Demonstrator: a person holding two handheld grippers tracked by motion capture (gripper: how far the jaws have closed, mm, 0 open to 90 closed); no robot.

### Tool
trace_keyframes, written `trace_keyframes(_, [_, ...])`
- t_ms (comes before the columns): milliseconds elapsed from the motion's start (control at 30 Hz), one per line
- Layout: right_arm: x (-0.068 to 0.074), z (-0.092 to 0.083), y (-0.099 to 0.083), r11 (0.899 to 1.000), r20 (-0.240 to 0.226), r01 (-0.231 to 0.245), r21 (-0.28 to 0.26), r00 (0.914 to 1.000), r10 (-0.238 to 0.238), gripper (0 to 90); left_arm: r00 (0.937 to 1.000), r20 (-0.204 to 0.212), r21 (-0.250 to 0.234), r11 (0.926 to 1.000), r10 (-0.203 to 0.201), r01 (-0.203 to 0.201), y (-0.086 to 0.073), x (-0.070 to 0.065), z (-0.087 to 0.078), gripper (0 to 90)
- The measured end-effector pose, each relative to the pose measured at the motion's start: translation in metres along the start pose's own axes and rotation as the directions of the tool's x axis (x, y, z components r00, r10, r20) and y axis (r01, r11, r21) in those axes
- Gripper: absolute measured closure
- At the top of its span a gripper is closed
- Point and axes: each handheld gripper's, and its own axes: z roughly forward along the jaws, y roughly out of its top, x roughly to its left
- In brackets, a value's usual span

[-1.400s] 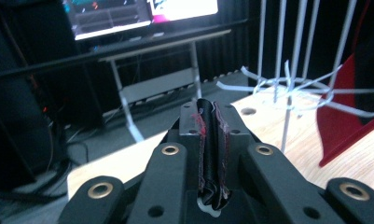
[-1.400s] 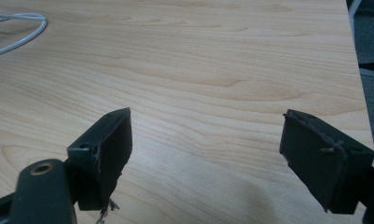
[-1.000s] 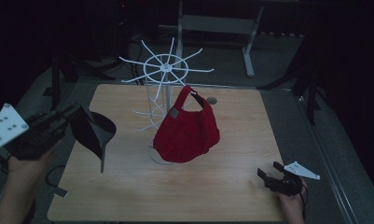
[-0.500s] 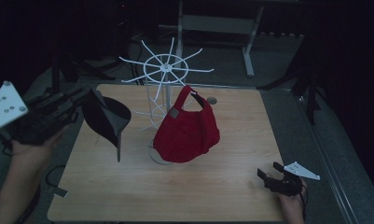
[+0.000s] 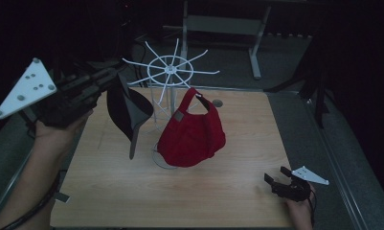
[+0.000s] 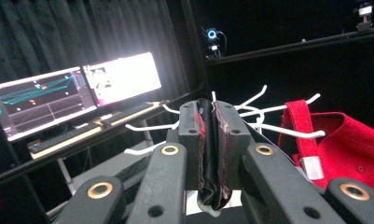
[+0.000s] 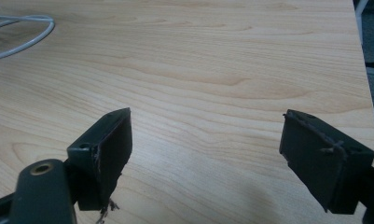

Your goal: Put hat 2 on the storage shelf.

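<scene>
A white wire rack [image 5: 169,72] with spoke hooks stands at the back of the wooden table [image 5: 237,191]. A red cap [image 5: 192,134] hangs from one hook and shows as red cloth [image 6: 348,149] in the left gripper view. My left gripper [image 5: 110,79] is raised at the left, shut on a black cap [image 5: 127,111] that dangles beside the rack; the cap's edge [image 6: 211,154] is pinched between the jaws. My right gripper [image 5: 276,184] rests low near the table's front right corner, open [image 7: 205,154] over bare wood.
The rack's round wire base [image 7: 21,32] lies on the wood. Monitors [image 6: 72,93] glow on a desk behind. A metal frame [image 5: 223,24] stands beyond the table's far edge. A small grey disc [image 5: 217,103] sits on the table near the back.
My left gripper has carried the black cap up and to the right, closer to the rack's hooks. The right gripper has stayed in place.
</scene>
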Motion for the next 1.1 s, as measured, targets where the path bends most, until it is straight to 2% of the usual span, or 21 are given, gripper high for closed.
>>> trace_keyframes(233, [-0.001, 0.0, 0.0, 1.0, -0.003, -0.001, 0.0, 1.0, 0.001, 16.9, 0.9999, 0.001, 0.036, 0.9992, -0.016, 0.016, 0.0, 0.008, 0.018, 83.4])
trace_keyframes(433, [-0.001, -0.001, 0.0, 1.0, -0.007, -0.001, -0.002, 1.0, 0.001, 16.9, 0.9992, -0.009, 0.05, 0.9979, -0.04, 0.04, -0.004, 0.013, 0.022, 83.3])
trace_keyframes(533, [-0.001, 0.0, 0.0, 1.0, -0.008, 0.0, -0.001, 1.0, 0.0, 16.9, 0.9981, 0.008, 0.075, 0.9954, -0.061, 0.06, -0.007, 0.014, 0.024, 83.0])
trace_keyframes(700, [-0.001, 0.0, 0.0, 1.0, -0.006, 0.001, 0.001, 1.0, -0.001, 16.9, 0.9968, 0.007, 0.122, 0.9895, -0.079, 0.078, -0.011, 0.016, 0.026, 81.4])
trace_keyframes(767, [-0.001, 0.0, 0.0, 1.0, -0.006, 0.001, 0.002, 1.0, -0.001, 16.9, 0.9964, 0.005, 0.121, 0.9892, -0.084, 0.083, -0.013, 0.017, 0.026, 80.7])
trace_keyframes(800, [-0.001, 0.0, 0.0, 1.0, -0.007, 0.001, 0.001, 1.0, -0.001, 16.9, 0.995, 0.006, 0.122, 0.9877, -0.1, 0.098, -0.014, 0.017, 0.026, 79.2])
trace_keyframes(967, [-0.001, 0.0, 0.0, 1.0, -0.007, 0.001, 0.002, 1.0, -0.001, 16.9, 0.9943, -0.003, 0.117, 0.9875, -0.107, 0.106, -0.017, 0.017, 0.023, 69.7])
trace_keyframes(1100, [-0.001, 0.0, 0.0, 1.0, -0.008, 0.002, 0.001, 1.0, -0.002, 16.9, 0.9928, -0.017, 0.105, 0.9873, -0.119, 0.12, -0.017, 0.019, 0.018, 66.8])
